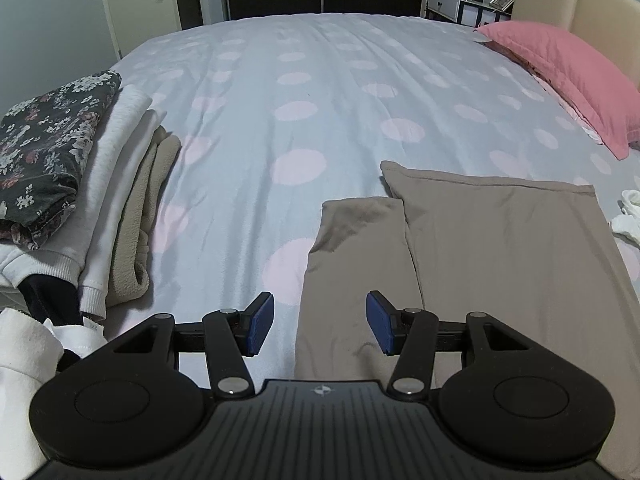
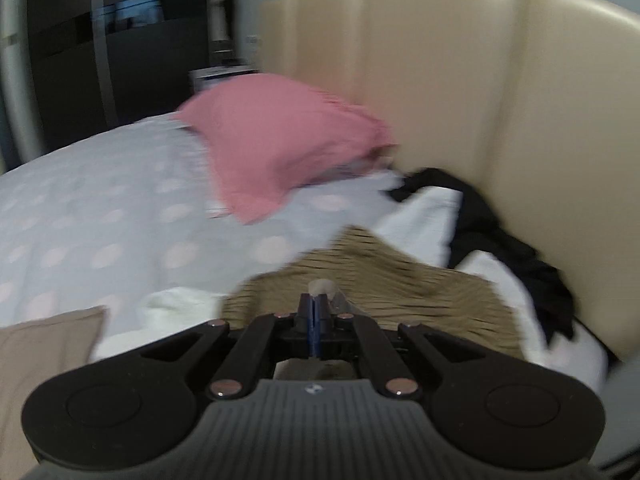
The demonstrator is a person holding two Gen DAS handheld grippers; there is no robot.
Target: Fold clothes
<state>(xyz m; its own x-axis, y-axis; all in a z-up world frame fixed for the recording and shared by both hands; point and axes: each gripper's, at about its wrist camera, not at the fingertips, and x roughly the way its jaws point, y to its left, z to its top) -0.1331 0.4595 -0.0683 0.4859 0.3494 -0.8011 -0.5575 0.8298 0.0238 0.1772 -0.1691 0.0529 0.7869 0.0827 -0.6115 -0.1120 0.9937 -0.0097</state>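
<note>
A taupe garment (image 1: 480, 264) lies flat and partly folded on the bed at the right of the left wrist view; its corner also shows in the right wrist view (image 2: 44, 344). My left gripper (image 1: 320, 322) is open and empty, just above the garment's near left edge. My right gripper (image 2: 314, 312) is shut, with nothing seen between its pads, and points at a tan striped garment (image 2: 384, 284) on a pile of white (image 2: 424, 216) and black (image 2: 508, 248) clothes by the headboard. The right wrist view is blurred.
A stack of folded clothes (image 1: 76, 184) with a floral piece on top sits at the bed's left edge. A pink pillow (image 1: 568, 80) lies at the beige headboard (image 2: 500, 100). The dotted bedspread (image 1: 300, 120) stretches ahead. White cloth (image 1: 628, 216) lies at the far right.
</note>
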